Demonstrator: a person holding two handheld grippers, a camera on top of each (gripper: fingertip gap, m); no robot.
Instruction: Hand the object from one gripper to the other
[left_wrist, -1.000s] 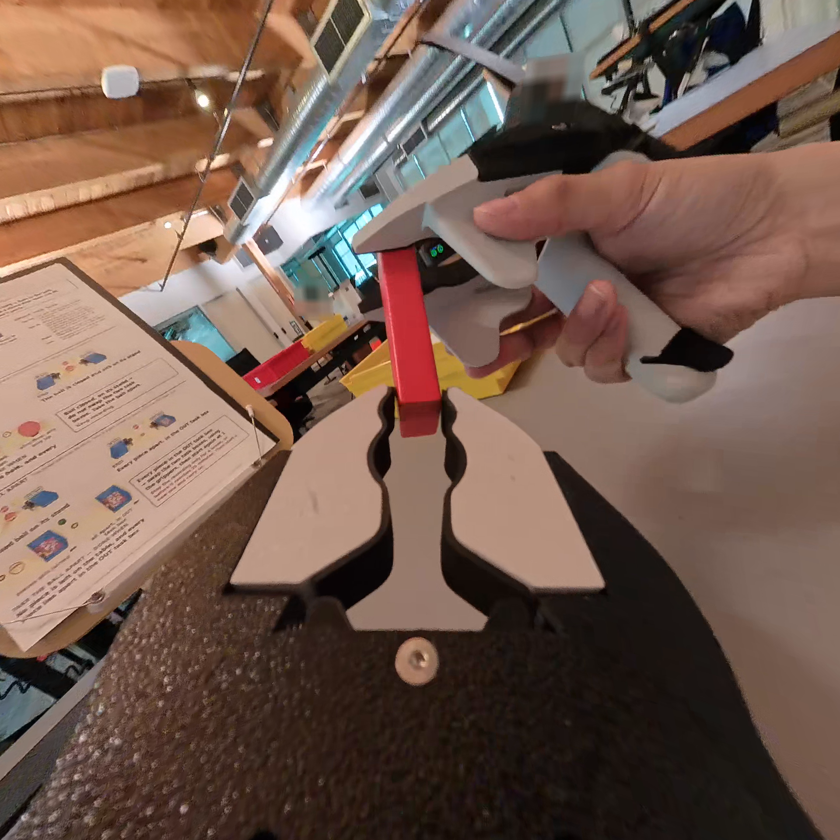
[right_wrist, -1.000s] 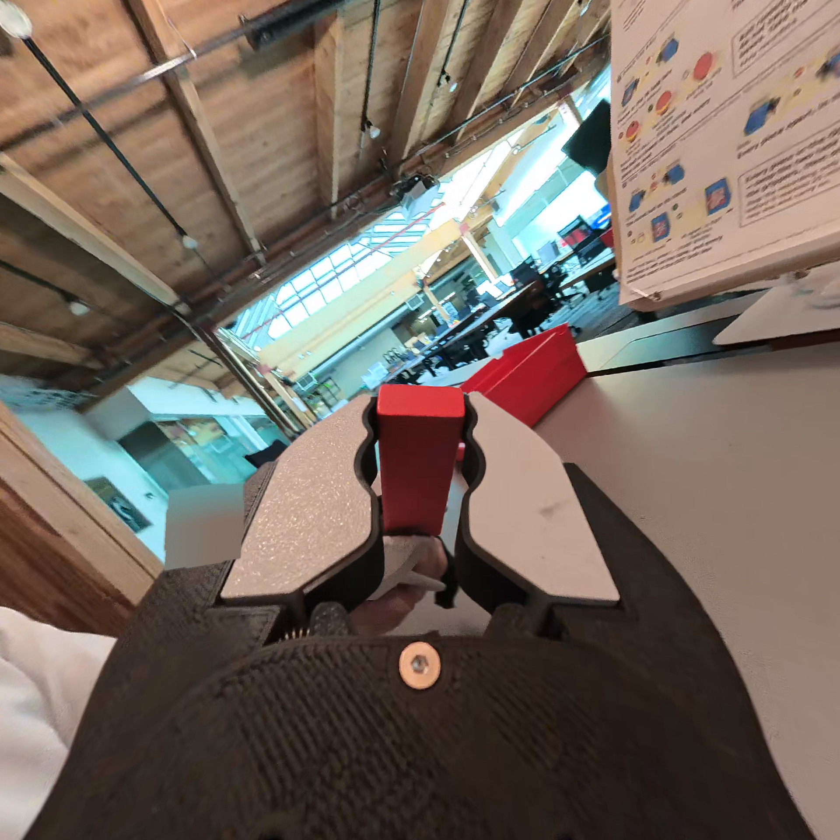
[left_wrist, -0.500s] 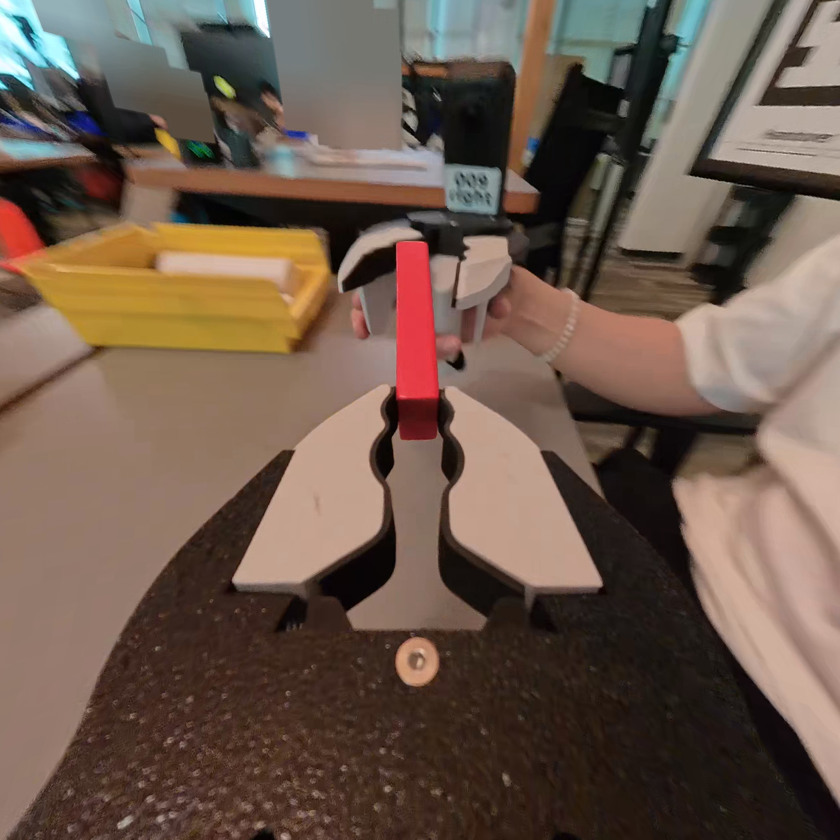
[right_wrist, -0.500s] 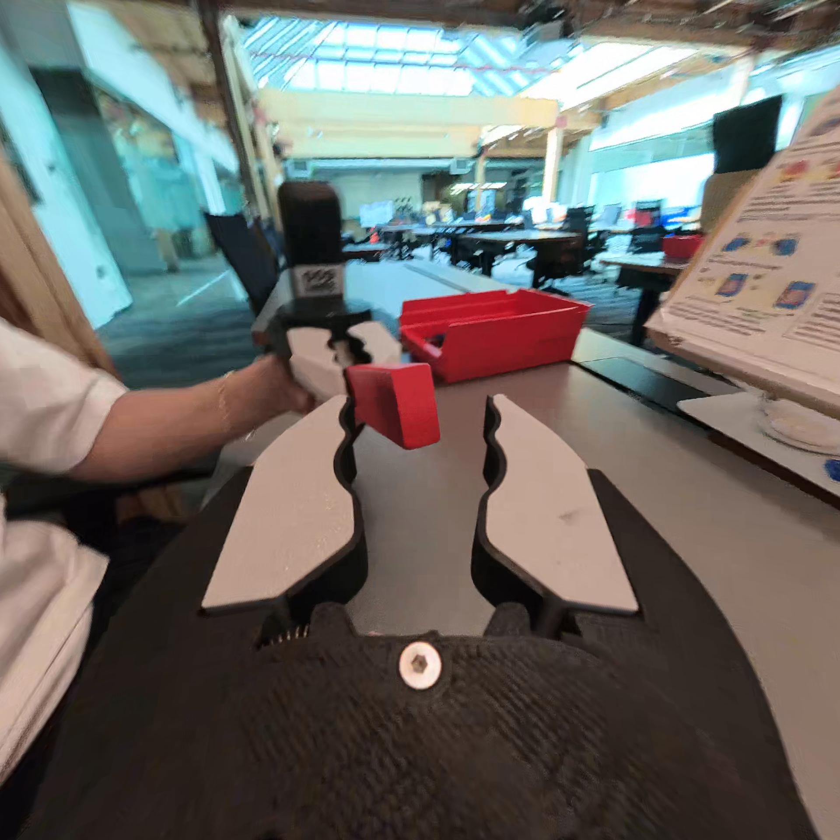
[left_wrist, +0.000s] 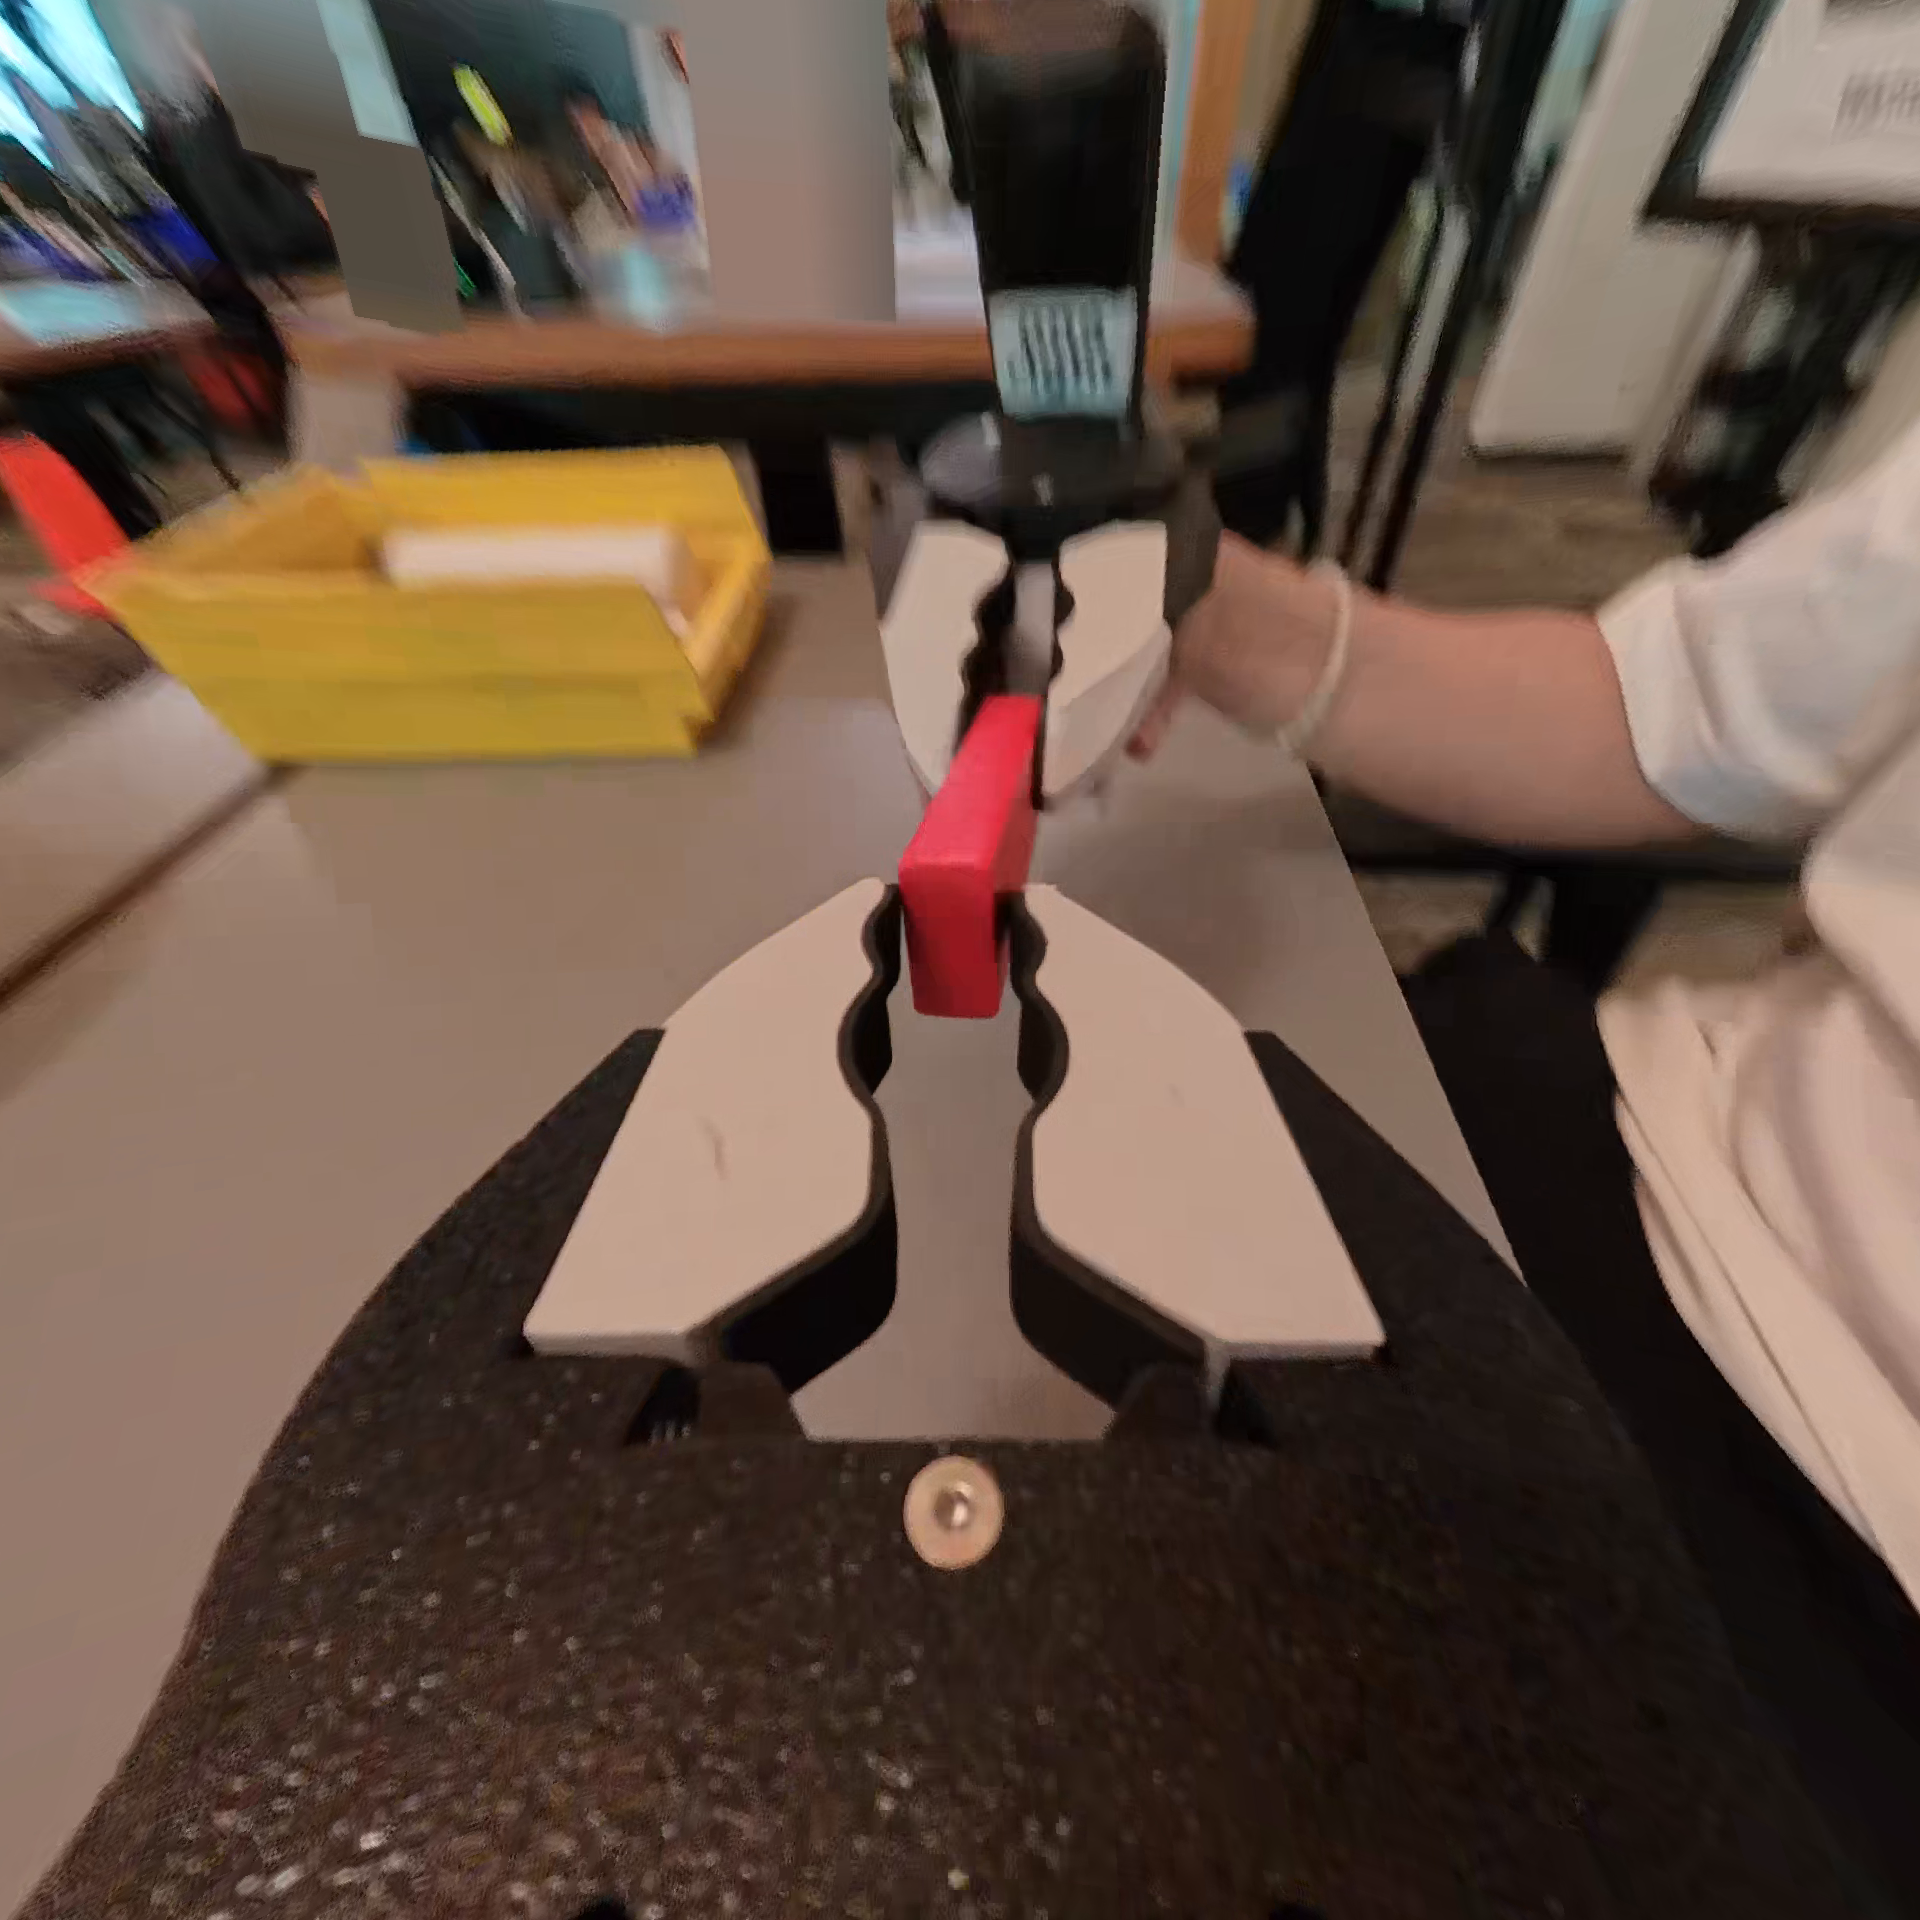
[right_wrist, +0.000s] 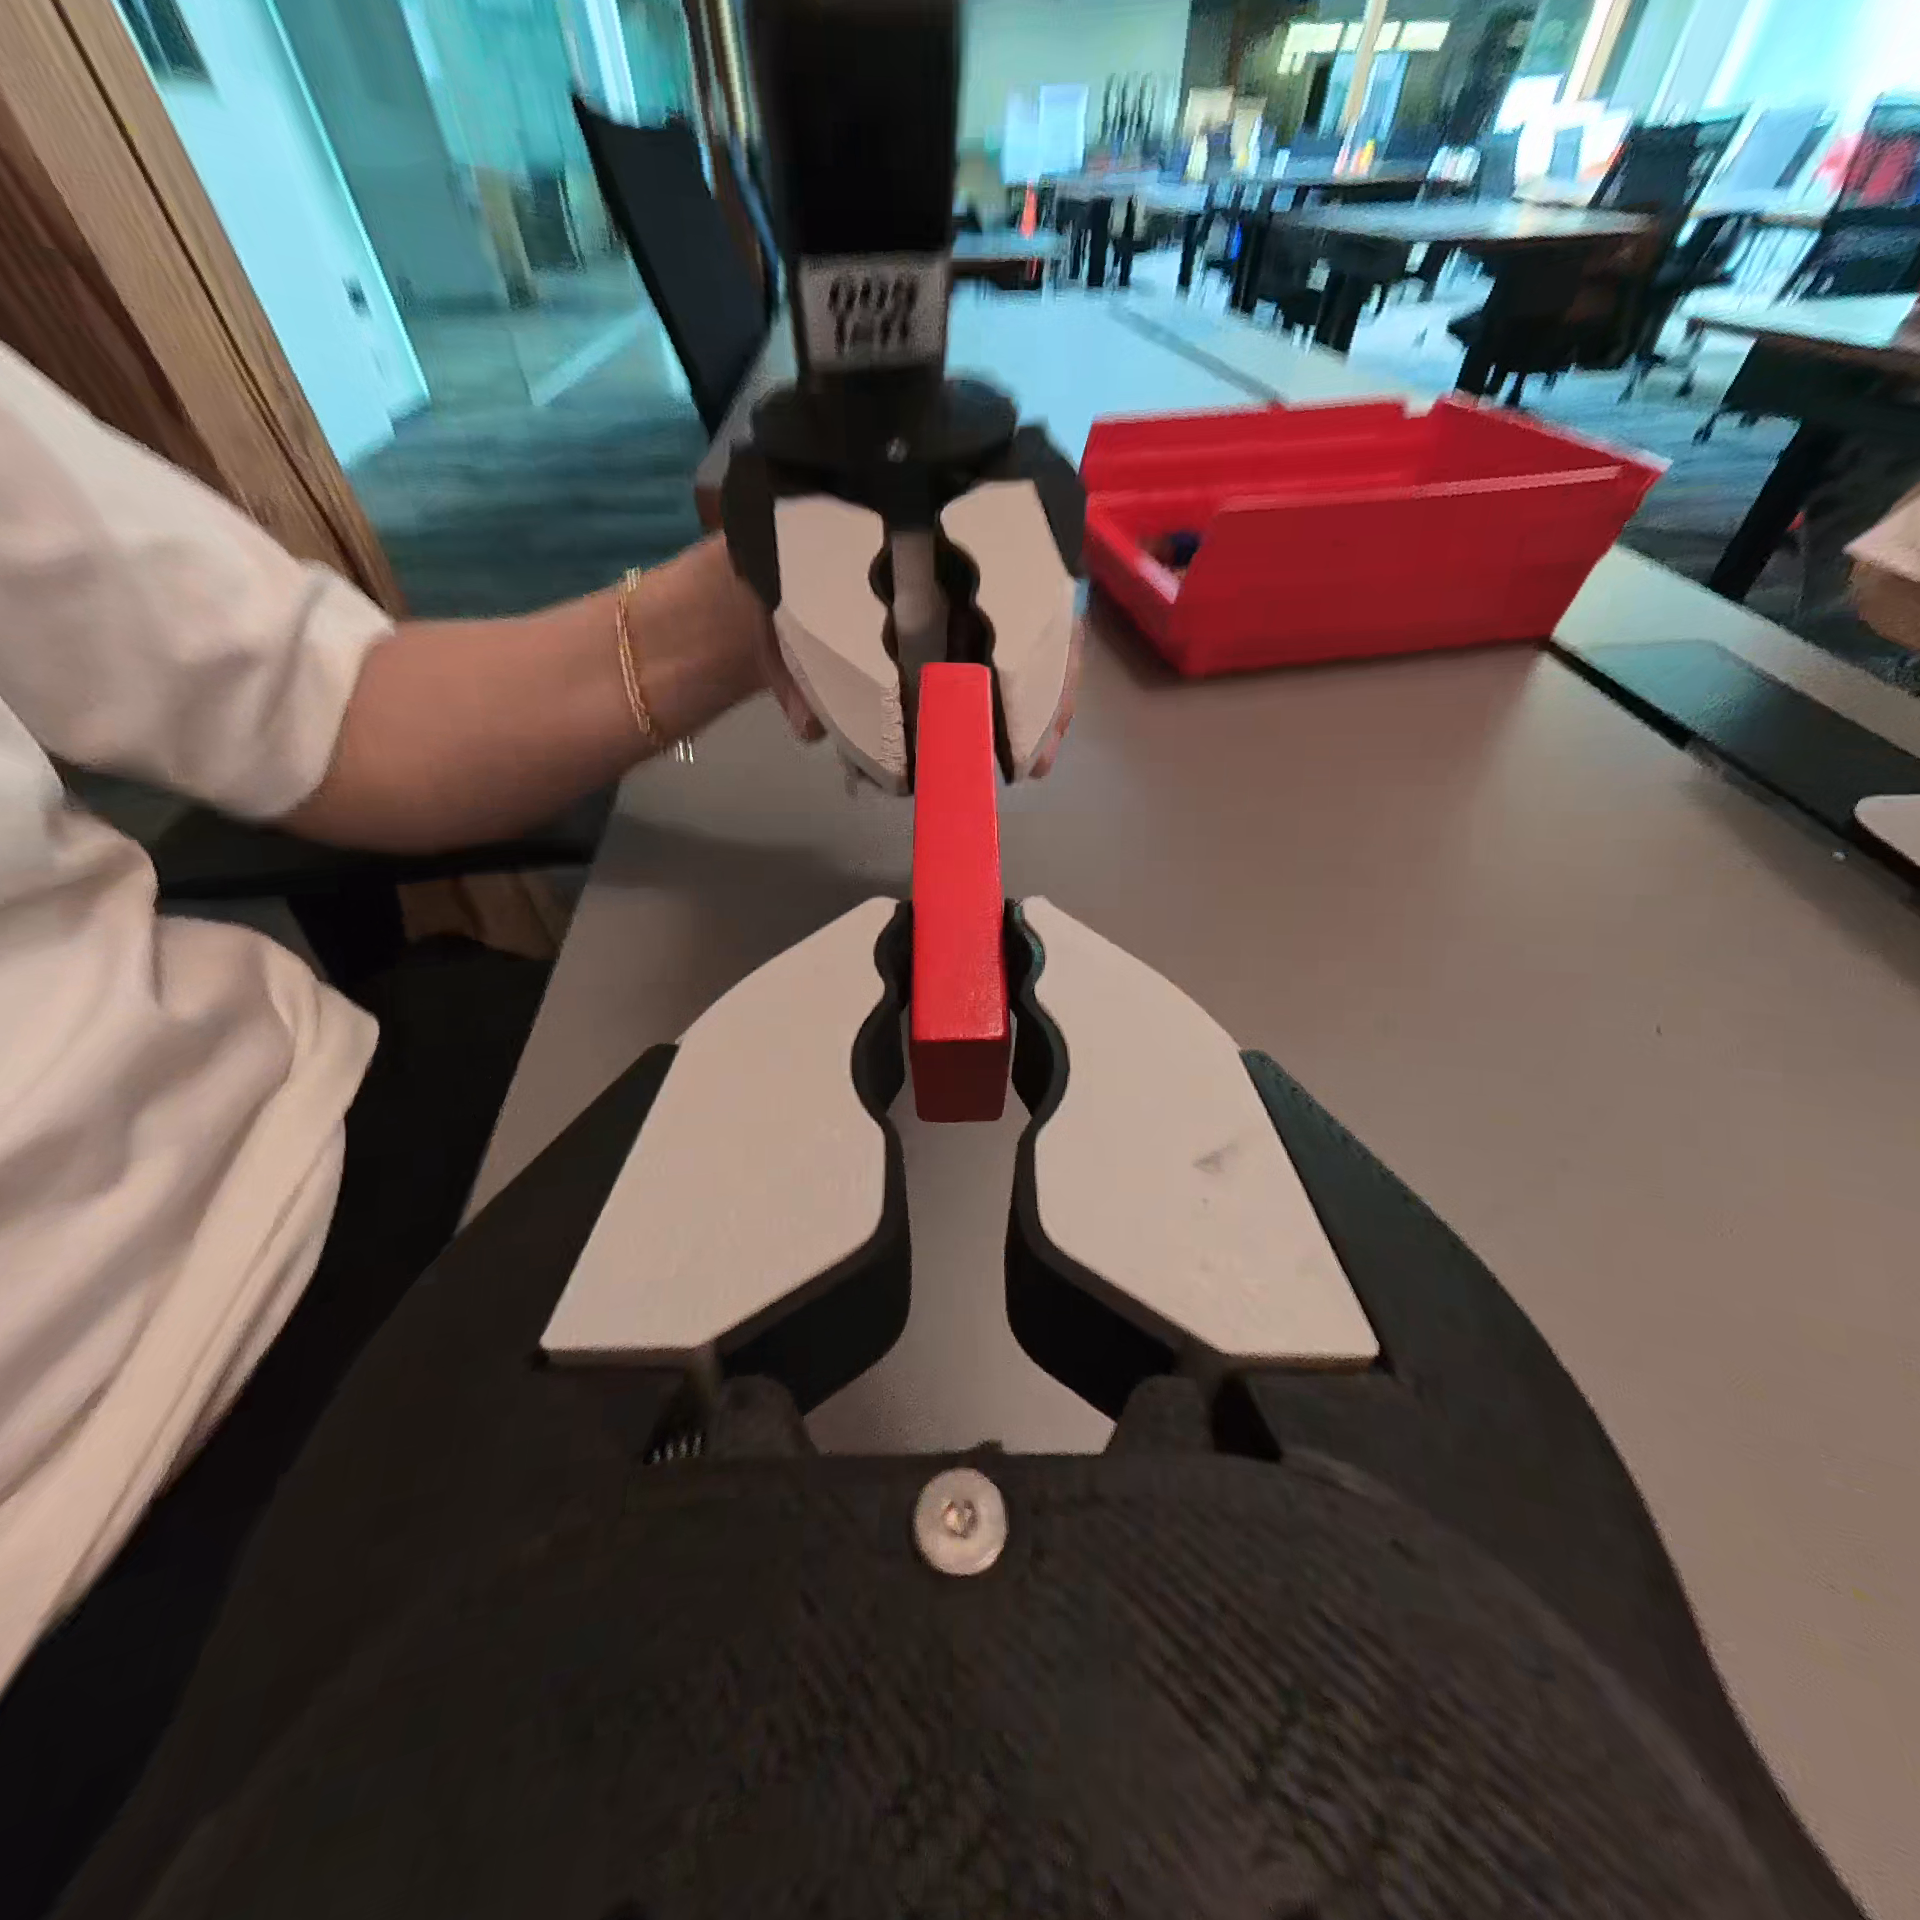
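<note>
- Block, red and long, is hanging in the air over the table, one end sitting between the fingertips of the left gripper and the other end between those of the right gripper; both are clamping narrowly on it.
- One block is showing, two grippers, two bins.
- Table, a plain grey-beige top, is lying under both tools, with a dark strip along its far right edge in the right wrist view.
- A hand and bare forearm in a white sleeve are reaching in from the side of each view, holding the far gripper by its handle; the fingers are mostly hiding behind the tool.
- Red bin is sitting on the table past the left gripper; something small and dark is lying inside, too small to make out.
- Yellow bin is sitting on the table's far left in the left wrist view, holding a pale white thing, blurred.
- Farther off, an open office room is stretching back with dark desks and chairs, all blurred; the black camera post on each far gripper is running off the top edge.
</note>
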